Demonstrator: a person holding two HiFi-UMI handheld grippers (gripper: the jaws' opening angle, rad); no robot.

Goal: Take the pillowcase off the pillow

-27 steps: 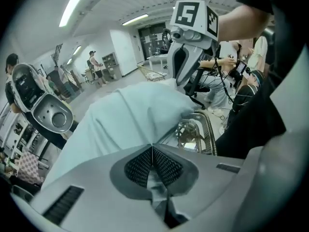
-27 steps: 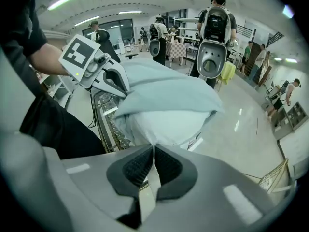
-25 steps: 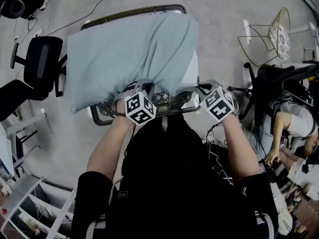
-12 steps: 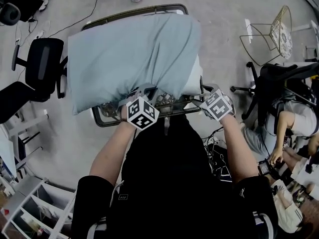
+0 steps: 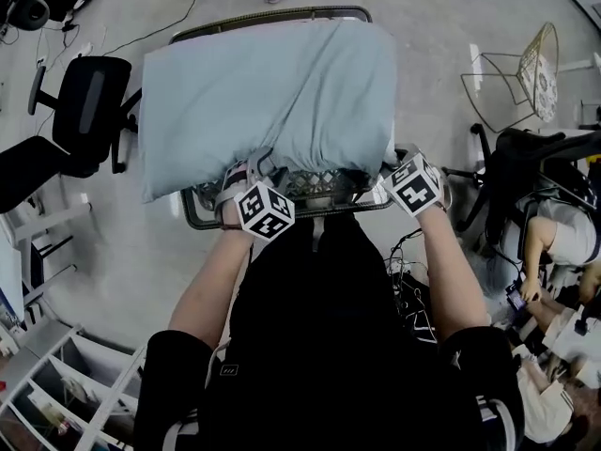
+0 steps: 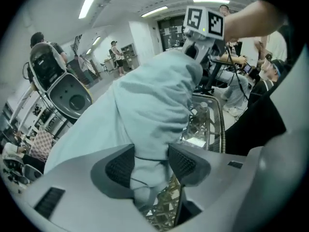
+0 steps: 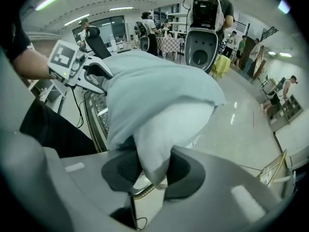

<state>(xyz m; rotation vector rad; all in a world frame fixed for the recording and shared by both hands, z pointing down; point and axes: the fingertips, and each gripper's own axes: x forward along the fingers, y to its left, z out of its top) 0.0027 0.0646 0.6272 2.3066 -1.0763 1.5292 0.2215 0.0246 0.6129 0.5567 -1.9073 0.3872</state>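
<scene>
One corner of white soft pillow [image 7: 169, 124] pokes from pale-blue cloth pillowcase [image 5: 272, 92], upper centre of head view, on wire-mesh metal cart [image 5: 324, 188]. Jaws of right gripper [image 7: 153, 170] just closed, pinching that corner. Jaws of left gripper [image 6: 150, 163] just spread, blue hem loose btwn pads. Step: regrip. Next, probably: left clamps hem & pulls away while right anchors.

A black office chair [image 5: 87, 101] stands left of the wire cart [image 5: 272, 13]; a wire-frame chair [image 5: 528, 62] sits right

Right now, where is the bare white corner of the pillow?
In the right gripper view, the pillow's white corner pokes out below the blue pillowcase, low at centre, between the right tongs, whose jaws have just been closing on it.
</scene>
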